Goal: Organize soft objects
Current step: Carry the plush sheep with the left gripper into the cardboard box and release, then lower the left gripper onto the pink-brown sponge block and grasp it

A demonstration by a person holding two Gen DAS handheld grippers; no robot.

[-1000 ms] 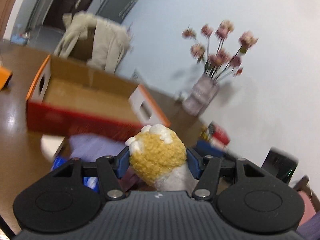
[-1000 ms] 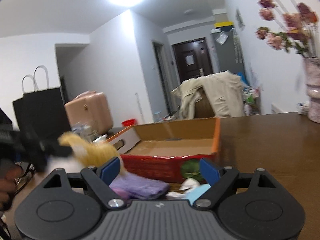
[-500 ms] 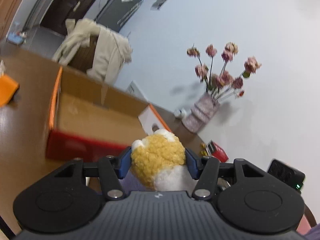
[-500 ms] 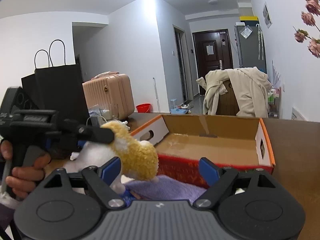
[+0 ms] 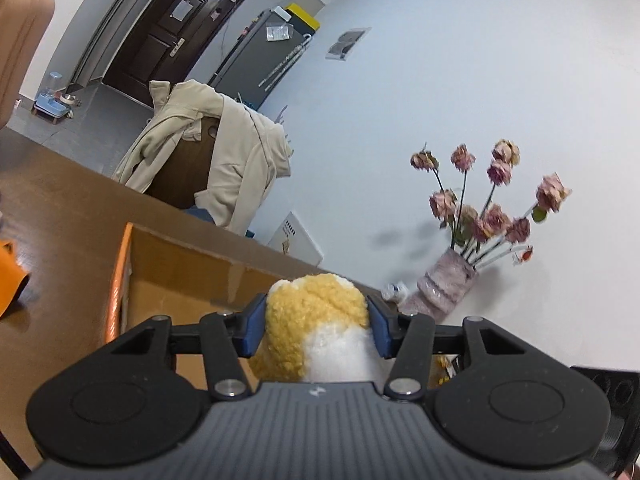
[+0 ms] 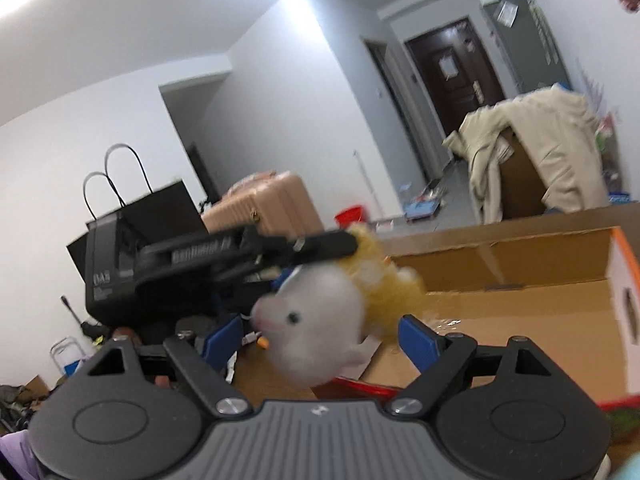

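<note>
My left gripper (image 5: 316, 326) is shut on a yellow and white plush hamster (image 5: 316, 320), held in the air above the open cardboard box (image 5: 168, 272). In the right wrist view the same plush hamster (image 6: 316, 320) hangs from the left gripper (image 6: 312, 246), face toward the camera, at the near left corner of the box (image 6: 520, 312). My right gripper (image 6: 322, 334) is open and empty, just in front of and below the toy, its blue pads (image 6: 416, 340) on either side of it.
A vase of dried pink flowers (image 5: 452, 280) stands on the brown table (image 5: 52, 208) by the wall. A chair with a beige jacket (image 5: 208, 160) is behind the table. A black paper bag (image 6: 132, 216) and pink suitcase (image 6: 264, 204) stand at left.
My left gripper has lifted the plush hamster higher and carried it over toward the box. My right gripper has tilted upward and the toy now hangs right in front of it.
</note>
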